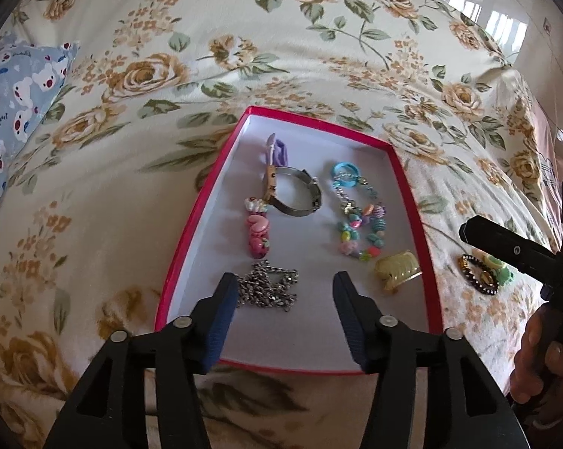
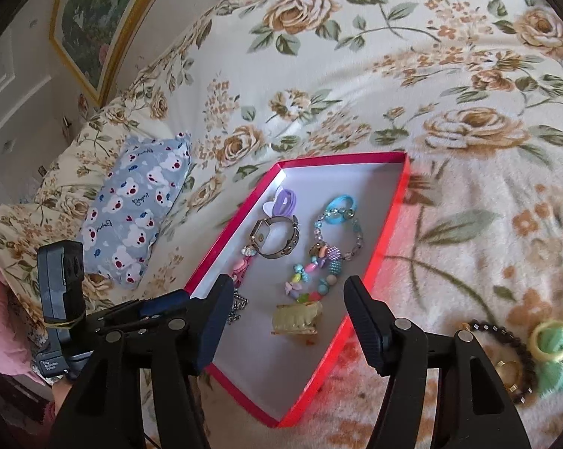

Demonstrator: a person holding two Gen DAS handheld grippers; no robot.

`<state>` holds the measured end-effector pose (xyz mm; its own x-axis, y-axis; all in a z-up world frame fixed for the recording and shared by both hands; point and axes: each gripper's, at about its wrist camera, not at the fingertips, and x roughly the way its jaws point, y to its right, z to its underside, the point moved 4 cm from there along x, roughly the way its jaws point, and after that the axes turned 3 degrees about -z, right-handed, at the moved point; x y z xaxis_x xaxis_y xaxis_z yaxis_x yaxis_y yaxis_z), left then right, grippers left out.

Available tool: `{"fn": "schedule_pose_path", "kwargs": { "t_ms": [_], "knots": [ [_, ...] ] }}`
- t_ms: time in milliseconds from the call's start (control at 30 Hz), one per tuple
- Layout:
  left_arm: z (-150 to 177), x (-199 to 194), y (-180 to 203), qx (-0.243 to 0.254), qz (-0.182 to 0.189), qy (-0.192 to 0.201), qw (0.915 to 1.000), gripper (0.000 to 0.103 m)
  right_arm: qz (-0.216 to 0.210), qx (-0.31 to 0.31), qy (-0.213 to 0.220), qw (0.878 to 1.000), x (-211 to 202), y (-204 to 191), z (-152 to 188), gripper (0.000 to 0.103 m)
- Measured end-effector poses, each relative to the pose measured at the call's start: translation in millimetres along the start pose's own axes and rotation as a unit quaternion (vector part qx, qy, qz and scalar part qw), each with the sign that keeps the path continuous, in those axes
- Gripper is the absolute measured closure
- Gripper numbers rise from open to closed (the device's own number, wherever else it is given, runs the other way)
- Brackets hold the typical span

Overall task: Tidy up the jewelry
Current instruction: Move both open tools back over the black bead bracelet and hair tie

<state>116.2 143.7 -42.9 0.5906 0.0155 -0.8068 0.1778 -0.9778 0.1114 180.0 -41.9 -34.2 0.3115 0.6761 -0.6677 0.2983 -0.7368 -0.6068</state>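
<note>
I see both tongs standing apart and empty over the red-rimmed box (image 1: 405, 172) on the floral bedspread (image 1: 244, 37): left tongs (image 1: 283, 292) above the silver chain (image 1: 268, 286), right tongs (image 2: 289, 299) above the yellow-green hair claw (image 2: 296, 318). In the box also lie a metal-band watch (image 1: 294, 194), a pink charm clip (image 1: 258, 235), a purple hair tie (image 1: 277, 147), a blue ring (image 1: 344, 172) and a multicoloured bead bracelet (image 1: 360, 232). Outside it, on the bedspread just beside its right rim, I note a dark beaded bracelet (image 2: 506, 359) touching a green and yellow hair tie (image 2: 553, 344).
</note>
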Motion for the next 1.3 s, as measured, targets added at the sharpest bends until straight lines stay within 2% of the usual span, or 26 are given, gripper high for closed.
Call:
{"fn": "schedule_pose_path", "kwargs": {
  "t_ms": [200,600,1033,1167,1300],
  "knots": [
    [7,-17,12,0.006,0.012,0.004,0.9999,0.042,0.019,0.008,0.009,1.000,-29,13,12,0.039],
    [24,-30,41,0.021,0.046,-0.008,0.9987,0.038,0.109,0.009,0.018,0.994,-102,47,54,0.039],
    [24,-23,88,0.065,0.071,-0.023,0.9951,0.037,0.160,0.051,0.033,0.985,-134,81,66,0.040],
    [20,-17,103,0.082,0.076,-0.024,0.9934,0.037,0.172,0.062,0.037,0.982,-140,92,64,0.042],
    [15,-9,117,0.093,0.078,-0.026,0.9922,0.037,0.175,0.071,0.033,0.981,-144,100,63,0.059]
  ]
}}
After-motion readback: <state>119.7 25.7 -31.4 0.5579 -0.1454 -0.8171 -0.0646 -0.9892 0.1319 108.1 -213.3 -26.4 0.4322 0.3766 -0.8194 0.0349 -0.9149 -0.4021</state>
